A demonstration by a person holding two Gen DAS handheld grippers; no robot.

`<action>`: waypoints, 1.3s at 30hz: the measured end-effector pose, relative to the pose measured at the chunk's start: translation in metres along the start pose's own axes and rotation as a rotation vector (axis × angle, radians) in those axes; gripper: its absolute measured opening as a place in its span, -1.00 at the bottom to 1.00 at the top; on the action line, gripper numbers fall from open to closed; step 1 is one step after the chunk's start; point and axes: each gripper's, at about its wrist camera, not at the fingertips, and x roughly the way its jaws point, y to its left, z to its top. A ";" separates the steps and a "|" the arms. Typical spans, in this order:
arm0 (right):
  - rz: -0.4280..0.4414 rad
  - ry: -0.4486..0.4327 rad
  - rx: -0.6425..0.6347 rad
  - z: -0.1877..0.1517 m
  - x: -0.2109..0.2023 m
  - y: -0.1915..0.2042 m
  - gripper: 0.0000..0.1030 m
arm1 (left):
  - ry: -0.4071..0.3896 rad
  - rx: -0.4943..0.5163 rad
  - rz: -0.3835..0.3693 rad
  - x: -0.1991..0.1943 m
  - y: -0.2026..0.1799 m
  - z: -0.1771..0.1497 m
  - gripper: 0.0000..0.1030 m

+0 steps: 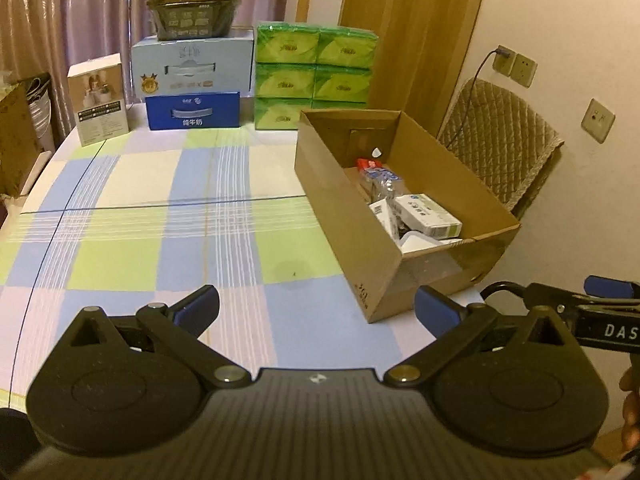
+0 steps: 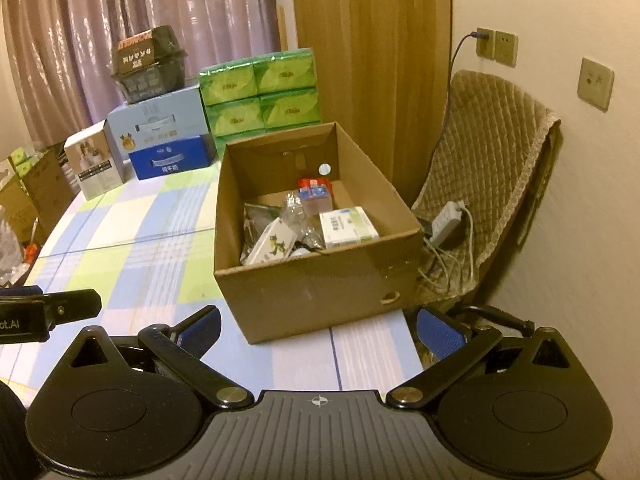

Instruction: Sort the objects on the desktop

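Note:
An open cardboard box point(image 1: 344, 216) point(image 2: 312, 284) stands on the right part of the checked tablecloth. Inside lie a white-and-green medicine box point(image 1: 430, 214) point(image 2: 348, 226), a small white carton point(image 2: 272, 246), a red-capped packet point(image 1: 370, 165) point(image 2: 316, 188) and clear plastic wrapping point(image 2: 294, 208). My left gripper point(image 1: 316, 310) hovers open over the near table, left of the box's near corner, with nothing between its fingers. My right gripper point(image 2: 318, 328) is open and empty just before the box's near wall. The right gripper's body point(image 1: 600, 320) shows at the right edge of the left wrist view.
At the table's far end stand green tissue packs point(image 1: 314, 74) point(image 2: 260, 92), stacked blue milk cartons point(image 1: 192, 84) point(image 2: 168, 140) with a dark container point(image 1: 192, 2) on top, and a white product box point(image 1: 100, 98). A padded chair point(image 2: 488, 184) with a power strip sits right of the table.

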 end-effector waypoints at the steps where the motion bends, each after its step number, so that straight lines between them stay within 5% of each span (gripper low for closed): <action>1: 0.002 0.001 0.003 -0.001 0.000 0.000 0.97 | 0.006 -0.005 -0.004 0.000 0.001 -0.001 0.98; 39: 0.021 0.017 0.041 -0.005 0.003 0.001 0.97 | 0.033 0.053 -0.002 0.011 -0.015 -0.011 0.98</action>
